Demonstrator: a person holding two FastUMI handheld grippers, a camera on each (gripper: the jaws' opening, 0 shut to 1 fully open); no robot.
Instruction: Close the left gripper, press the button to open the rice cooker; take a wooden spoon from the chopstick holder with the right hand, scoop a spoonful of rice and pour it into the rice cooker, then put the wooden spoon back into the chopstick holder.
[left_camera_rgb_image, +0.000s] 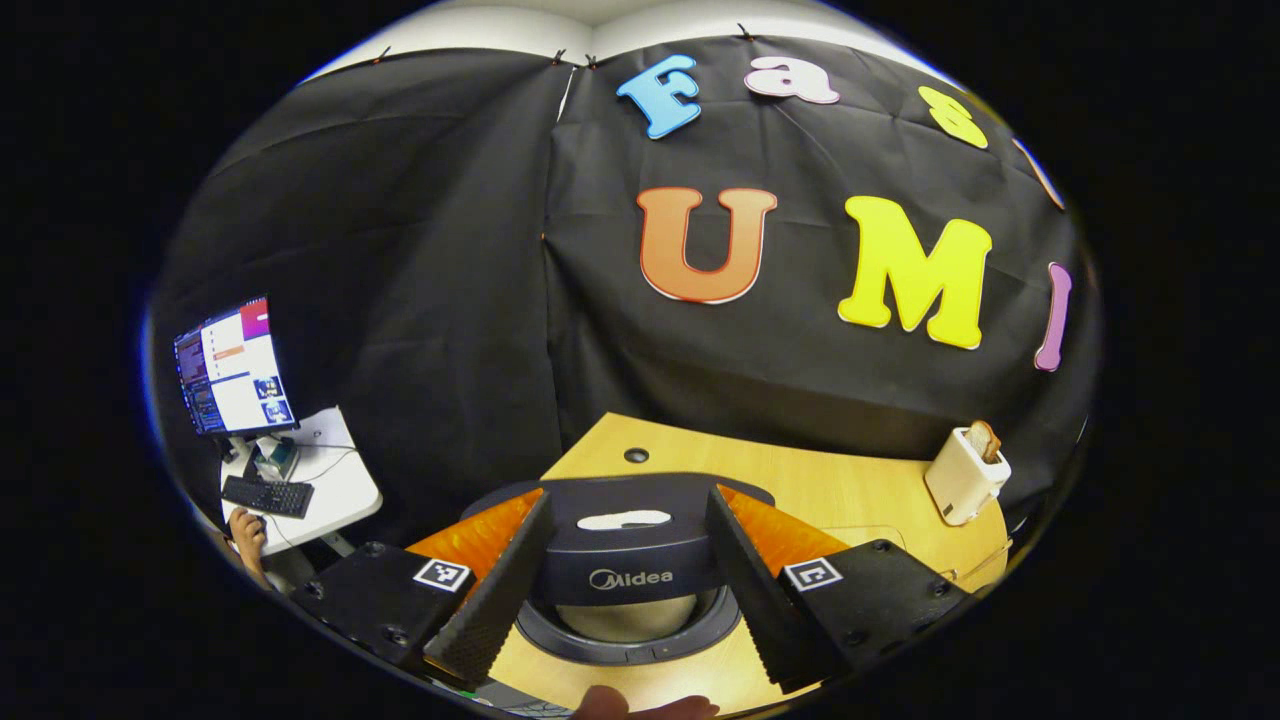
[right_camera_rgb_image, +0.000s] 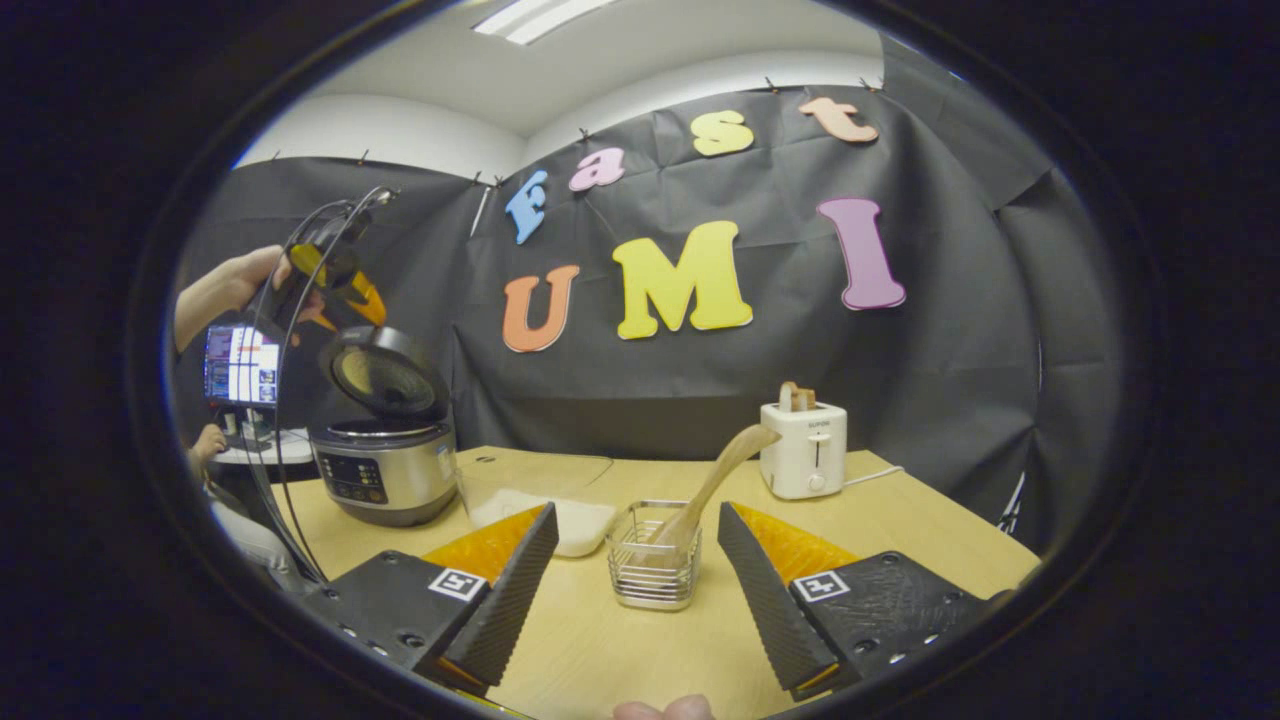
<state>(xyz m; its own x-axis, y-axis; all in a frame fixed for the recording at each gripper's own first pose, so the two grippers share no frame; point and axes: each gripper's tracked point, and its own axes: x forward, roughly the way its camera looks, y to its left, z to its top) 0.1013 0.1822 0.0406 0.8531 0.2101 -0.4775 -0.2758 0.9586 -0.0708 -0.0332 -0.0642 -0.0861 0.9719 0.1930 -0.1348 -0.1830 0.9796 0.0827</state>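
While rice cooker (right_camera_rgb_image: 385, 455) sits lid-up at surface (right_camera_rgb_image: 900, 520) left, wooden spoon (right_camera_rgb_image: 712, 482) leans in wire chopstick holder (right_camera_rgb_image: 655, 568); white rice fills clear tub (right_camera_rgb_image: 545, 512) beside. Right gripper (right_camera_rgb_image: 635, 590) fingers apart, before holder. Left gripper (left_camera_rgb_image: 630, 590) fingers apart above cooker.

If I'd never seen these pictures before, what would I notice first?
Probably the rice cooker at the table's left end in the right gripper view, its lid flipped up, with the left gripper held in a hand just above it. Next, the wooden spoon leaning out of the wire chopstick holder, right between the right gripper's open fingers. Behind them stands a white toaster with bread poking out.
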